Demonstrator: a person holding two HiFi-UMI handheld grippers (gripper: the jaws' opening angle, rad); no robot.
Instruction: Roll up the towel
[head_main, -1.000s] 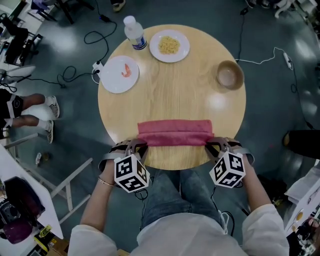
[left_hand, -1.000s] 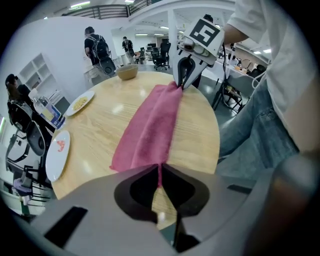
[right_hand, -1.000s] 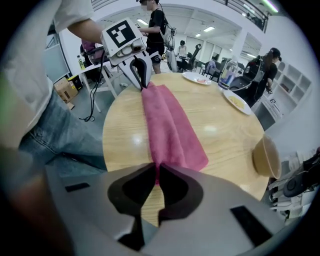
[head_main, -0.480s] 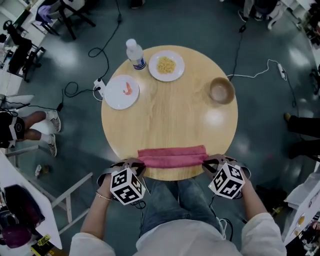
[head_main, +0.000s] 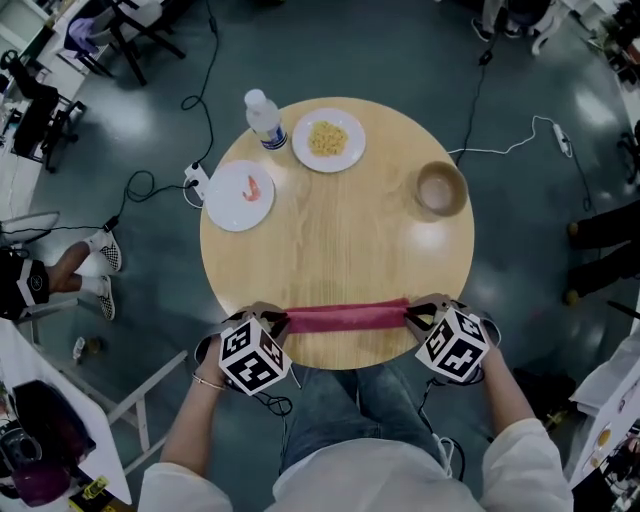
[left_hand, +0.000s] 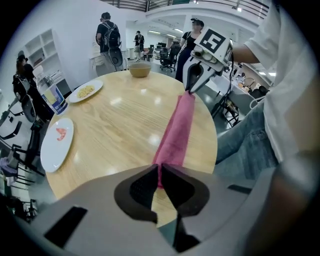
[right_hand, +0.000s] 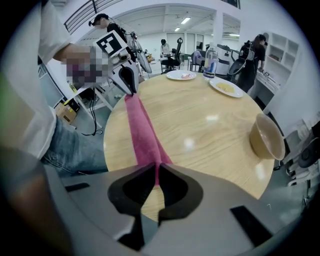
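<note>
A pink towel (head_main: 346, 318) is stretched as a narrow band along the near edge of the round wooden table (head_main: 340, 235). My left gripper (head_main: 276, 322) is shut on its left end and my right gripper (head_main: 412, 318) is shut on its right end. In the left gripper view the towel (left_hand: 177, 131) runs from my left gripper's (left_hand: 160, 172) closed jaws to the right gripper (left_hand: 192, 86) opposite. In the right gripper view the towel (right_hand: 142, 132) leads from my right gripper (right_hand: 156, 172) to the left gripper (right_hand: 131, 82). Both point steeply down.
At the table's far side stand a water bottle (head_main: 264, 118), a plate of yellow food (head_main: 328, 139), a plate with a red bit (head_main: 240, 195) and a brown bowl (head_main: 441, 189). Cables and a power strip (head_main: 196, 180) lie on the floor. A seated person's legs (head_main: 60, 270) are at left.
The towel has gone from a broad folded band to a thin taut strip. Both grippers have lifted slightly and rolled, still holding its ends.
</note>
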